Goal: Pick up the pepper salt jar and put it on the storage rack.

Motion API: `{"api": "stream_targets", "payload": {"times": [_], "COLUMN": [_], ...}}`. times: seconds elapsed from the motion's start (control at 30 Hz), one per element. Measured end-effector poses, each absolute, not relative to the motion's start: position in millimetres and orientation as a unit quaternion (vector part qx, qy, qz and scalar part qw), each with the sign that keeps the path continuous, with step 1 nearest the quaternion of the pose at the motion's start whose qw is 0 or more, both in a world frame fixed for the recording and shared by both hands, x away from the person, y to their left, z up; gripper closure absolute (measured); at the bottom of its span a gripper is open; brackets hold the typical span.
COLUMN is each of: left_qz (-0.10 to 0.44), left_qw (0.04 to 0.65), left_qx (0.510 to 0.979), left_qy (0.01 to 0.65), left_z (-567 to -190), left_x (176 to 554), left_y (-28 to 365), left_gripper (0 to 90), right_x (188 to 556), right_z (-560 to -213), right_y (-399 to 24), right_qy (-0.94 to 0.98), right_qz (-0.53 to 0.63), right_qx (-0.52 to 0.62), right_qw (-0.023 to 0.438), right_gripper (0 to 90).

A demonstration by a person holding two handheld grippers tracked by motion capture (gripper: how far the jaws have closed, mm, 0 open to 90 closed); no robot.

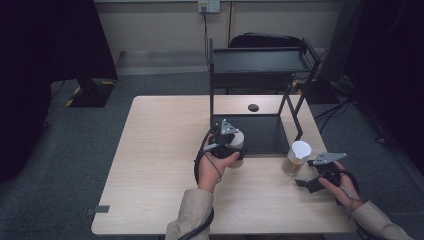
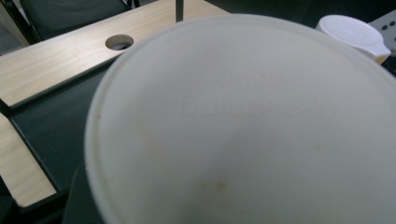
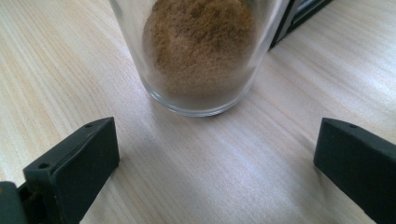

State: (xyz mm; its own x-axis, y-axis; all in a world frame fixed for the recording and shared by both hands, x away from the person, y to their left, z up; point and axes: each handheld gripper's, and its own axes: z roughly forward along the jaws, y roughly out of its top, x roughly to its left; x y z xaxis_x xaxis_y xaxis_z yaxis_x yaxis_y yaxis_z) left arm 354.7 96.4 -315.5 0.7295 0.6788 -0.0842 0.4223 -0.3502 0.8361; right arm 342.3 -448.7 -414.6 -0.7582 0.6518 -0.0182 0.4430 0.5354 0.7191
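We count two grippers, our left gripper (image 1: 231, 146) clamped on one white-lidded jar (image 1: 236, 139) at the front edge of the single black shelf rack (image 1: 260, 62), our right gripper (image 3: 217, 154) gaping empty before a second jar (image 1: 297, 157) on the wooden table (image 1: 160, 150) above grey carpet.

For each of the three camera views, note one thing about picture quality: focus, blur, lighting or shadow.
High view: dim room with near-black corners, the table evenly lit. Left gripper view: the white lid sits so close that it is soft and out of focus, its raised lettering unreadable. Right gripper view: the glass jar of brown powder is slightly blurred, with a soft shadow on the wood beneath it.
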Motion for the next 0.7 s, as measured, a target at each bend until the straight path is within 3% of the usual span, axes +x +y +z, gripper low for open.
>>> {"api": "stream_targets", "payload": {"times": [0.7], "left_qz": [0.138], "left_qw": [0.454], "left_qx": [0.81], "left_qy": [0.344], "left_z": [-284], "left_x": [378], "left_y": [86], "left_gripper": [35.1], "right_x": [342], "right_z": [-415], "right_y": [-449], "right_qy": [0.864], "right_qz": [0.364], "right_qx": [0.316], "right_qw": [0.144], "right_gripper": [0.0]}}
